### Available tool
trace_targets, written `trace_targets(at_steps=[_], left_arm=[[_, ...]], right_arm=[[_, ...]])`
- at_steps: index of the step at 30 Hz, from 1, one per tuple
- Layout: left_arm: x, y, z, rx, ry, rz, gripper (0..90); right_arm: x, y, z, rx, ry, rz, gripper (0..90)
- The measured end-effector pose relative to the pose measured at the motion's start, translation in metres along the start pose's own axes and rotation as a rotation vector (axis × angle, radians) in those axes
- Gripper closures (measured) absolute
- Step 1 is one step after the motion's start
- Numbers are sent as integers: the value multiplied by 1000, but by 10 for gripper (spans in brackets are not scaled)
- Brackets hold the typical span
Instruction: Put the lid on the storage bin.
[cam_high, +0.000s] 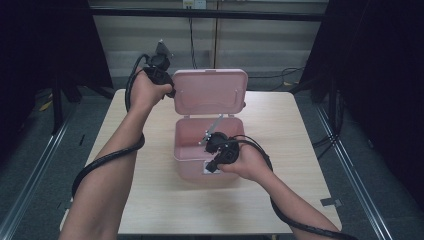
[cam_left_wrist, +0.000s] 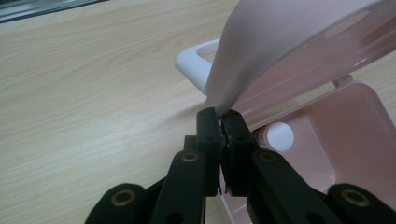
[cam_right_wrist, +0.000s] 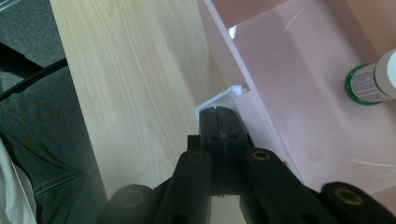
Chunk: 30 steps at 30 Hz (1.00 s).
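A pink plastic box (cam_high: 187, 150) stands mid-table with its hinged lid (cam_high: 210, 92) raised upright at the back. My left gripper (cam_high: 169, 89) is shut on the lid's left edge; in the left gripper view the black jaws (cam_left_wrist: 222, 114) pinch the thin pink lid (cam_left_wrist: 280, 46). A white carry handle (cam_left_wrist: 196, 65) shows behind the lid. My right gripper (cam_high: 212, 164) is at the box's front wall, jaws shut, tips (cam_right_wrist: 219, 112) against the white latch (cam_right_wrist: 217, 99). Inside the box (cam_right_wrist: 299, 84) lies a small white bottle (cam_right_wrist: 373, 79) with a green ring, also seen as the bottle (cam_left_wrist: 278, 136).
The light wooden table (cam_high: 280, 190) has bare surface to the left, right and front of the box. Its near edge (cam_right_wrist: 88, 140) runs close beside my right gripper. Black cables trail from both grippers along the forearms. Dark curtains flank the table.
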<state>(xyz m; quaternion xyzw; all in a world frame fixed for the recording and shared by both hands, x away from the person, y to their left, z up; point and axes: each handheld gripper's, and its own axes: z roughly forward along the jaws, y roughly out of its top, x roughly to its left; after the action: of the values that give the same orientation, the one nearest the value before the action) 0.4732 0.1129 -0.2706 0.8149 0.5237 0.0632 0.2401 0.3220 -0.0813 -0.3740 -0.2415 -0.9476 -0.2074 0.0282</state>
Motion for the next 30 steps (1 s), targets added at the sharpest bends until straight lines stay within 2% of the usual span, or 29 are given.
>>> trace_targets(at_steps=[4, 7, 8, 12, 13, 15, 19, 21, 23, 25, 30], left_arm=[[-1, -3, -1, 0, -3, -8, 870], [-1, -4, -2, 5, -8, 5, 869], [-2, -4, -2, 1, -7, -10, 869], [-2, -5, -3, 3, -1, -3, 869], [-2, -5, -3, 5, 3, 16, 869], [-3, -6, -3, 1, 2, 1, 870], [-3, -9, -3, -9, -3, 8, 869], [-3, -9, -4, -8, 1, 20, 869], [-4, -11, -4, -10, 0, 11, 869], [-3, -12, -5, -11, -3, 19, 868], [-4, -14, -6, -15, -6, 18, 868]], right_arm=[[1, 1, 0, 11, -7, 2, 900], [1, 1, 0, 10, -1, 5, 900], [0, 1, 0, 9, 3, 4, 900], [0, 2, 0, 10, 4, 3, 900], [0, 2, -1, 13, -1, 0, 900], [1, 3, -1, 19, -6, 3, 900], [0, 3, -1, 17, -1, 7, 900], [-1, 2, -2, 9, 4, 7, 900], [-2, 1, -2, 0, 7, 3, 900], [-1, 0, -5, -6, 12, 21, 900], [-5, -3, -16, -36, -1, 30, 900]])
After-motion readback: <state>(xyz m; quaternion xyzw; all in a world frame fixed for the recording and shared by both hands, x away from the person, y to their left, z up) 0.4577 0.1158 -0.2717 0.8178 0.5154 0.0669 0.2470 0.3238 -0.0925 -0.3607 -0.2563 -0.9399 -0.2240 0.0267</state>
